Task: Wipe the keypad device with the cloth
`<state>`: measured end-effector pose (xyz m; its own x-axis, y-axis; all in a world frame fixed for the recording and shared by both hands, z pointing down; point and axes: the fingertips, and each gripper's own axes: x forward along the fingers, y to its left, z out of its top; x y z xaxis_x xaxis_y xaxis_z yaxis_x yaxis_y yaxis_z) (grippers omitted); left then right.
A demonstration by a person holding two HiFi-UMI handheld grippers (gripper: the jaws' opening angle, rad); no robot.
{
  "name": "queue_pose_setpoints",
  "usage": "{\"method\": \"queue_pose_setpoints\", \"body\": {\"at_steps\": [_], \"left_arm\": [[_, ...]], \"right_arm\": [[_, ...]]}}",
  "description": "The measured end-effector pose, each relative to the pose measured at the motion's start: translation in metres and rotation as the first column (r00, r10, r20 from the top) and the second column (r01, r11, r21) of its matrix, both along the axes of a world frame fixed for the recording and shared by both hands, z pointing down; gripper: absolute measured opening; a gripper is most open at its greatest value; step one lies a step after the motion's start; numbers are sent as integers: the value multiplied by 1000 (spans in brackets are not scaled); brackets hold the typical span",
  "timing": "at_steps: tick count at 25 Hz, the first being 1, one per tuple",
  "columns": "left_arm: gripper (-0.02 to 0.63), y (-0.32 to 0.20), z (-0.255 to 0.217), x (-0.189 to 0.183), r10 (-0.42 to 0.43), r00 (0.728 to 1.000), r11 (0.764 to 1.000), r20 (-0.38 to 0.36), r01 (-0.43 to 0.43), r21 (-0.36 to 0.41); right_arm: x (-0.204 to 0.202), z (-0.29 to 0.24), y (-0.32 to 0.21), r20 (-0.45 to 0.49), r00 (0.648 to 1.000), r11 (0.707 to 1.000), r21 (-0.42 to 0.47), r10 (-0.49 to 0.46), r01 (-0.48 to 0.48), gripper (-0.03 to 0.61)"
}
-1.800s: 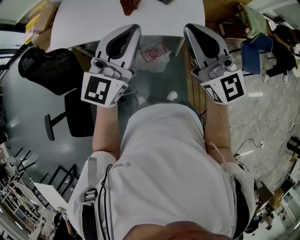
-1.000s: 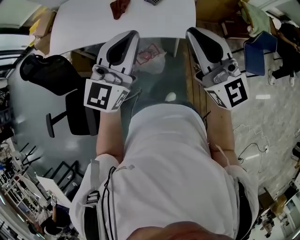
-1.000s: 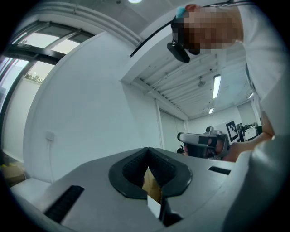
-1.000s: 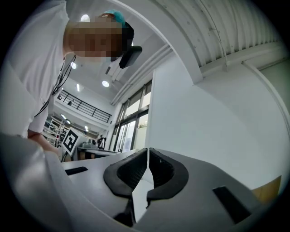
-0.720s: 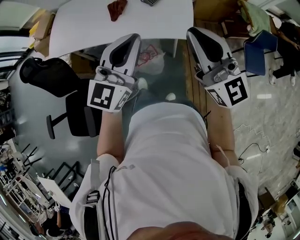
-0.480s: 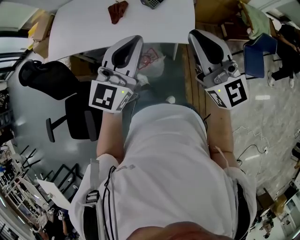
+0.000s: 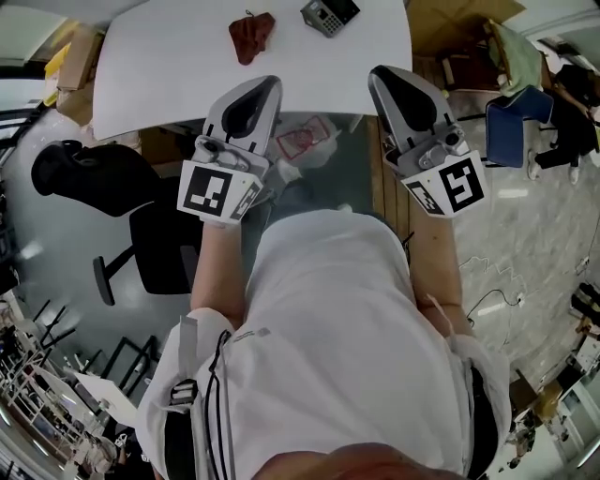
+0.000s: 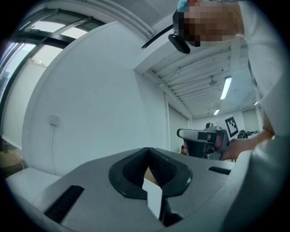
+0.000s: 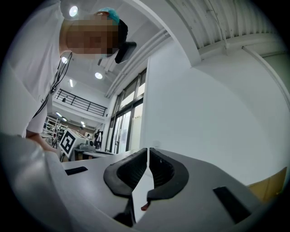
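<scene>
The keypad device (image 7: 329, 14) lies at the far edge of the white table (image 7: 169, 75), toward its right end. It is a small dark unit with pale keys, set askew to the table's sides. The cloth (image 7: 251, 36), a crumpled dark red piece, lies on the same table a little left of the device, apart from it and nearer the table's middle. Nothing touches either one. I judge that this layout puts the cloth ahead of the left hand and the device ahead of the right. One tool could then take the cloth while the other steadies the device.

The left gripper (image 7: 267, 84) is held at the table's near edge, its tip just over that edge. Its jaws are pressed together on nothing: its own view shows the two dark pads meeting in a thin line. The right gripper (image 7: 380, 73) reaches over the near edge toward the table's right corner, its pads likewise closed to a slit and empty. Both are carried side by side, which reads as an approach. Wiping has not begun, and one pair of jaws must spread before the cloth can be taken.

Counted: one keypad device, one cloth, one table, and two grippers, each bearing one marker cube (image 7: 217, 192). One plastic bag (image 7: 305, 139) with red print sits under the table. One black office chair (image 7: 159, 239) stands off the table's left end.
</scene>
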<state>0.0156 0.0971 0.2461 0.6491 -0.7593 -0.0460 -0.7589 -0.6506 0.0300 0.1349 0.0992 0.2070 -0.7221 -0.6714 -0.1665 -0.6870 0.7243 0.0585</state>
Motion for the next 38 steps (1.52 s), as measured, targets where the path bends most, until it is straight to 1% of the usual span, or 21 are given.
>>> {"method": "queue_pose_setpoints", "body": {"at_steps": [6, 12, 16, 20, 25, 28, 31, 32, 35, 38], "left_arm": [[9, -45, 7, -46, 12, 1000, 1000, -24, -12, -12], [9, -69, 18, -93, 3, 999, 1000, -42, -4, -30], [9, -73, 25, -111, -19, 998, 999, -53, 16, -46], [9, -78, 27, -125, -51, 997, 998, -54, 48, -52], [9, -80, 34, -146, -127, 992, 989, -27, 125, -79], [9, -81, 39, -158, -186, 982, 978, -19, 183, -100], [9, -82, 46, -167, -250, 968, 960, -8, 247, -129], [9, -82, 48, -170, -273, 962, 953, -5, 269, -141], [10, -80, 58, -173, -337, 941, 926, 9, 333, -180], [10, -79, 66, -176, -398, 917, 895, 31, 396, -207]], "right_arm": [[-51, 7, -46, -31, 1000, 1000, -20, 7, -7, 28], [-92, 19, -73, -96, 995, 999, -40, 11, -14, 28], [-114, 28, -88, -135, 990, 997, -74, -33, 24, 29], [-129, 33, -102, -168, 984, 995, -83, -60, 46, 29], [-146, 58, -126, -211, 969, 983, -154, -130, 98, 35], [-154, 85, -147, -246, 954, 970, -213, -172, 120, 52], [-163, 110, -170, -283, 933, 952, -267, -223, 146, 90], [-166, 119, -178, -297, 924, 946, -284, -241, 156, 107], [-176, 148, -201, -337, 891, 923, -336, -304, 188, 129], [-188, 178, -221, -357, 858, 891, -398, -369, 218, 147]]}}
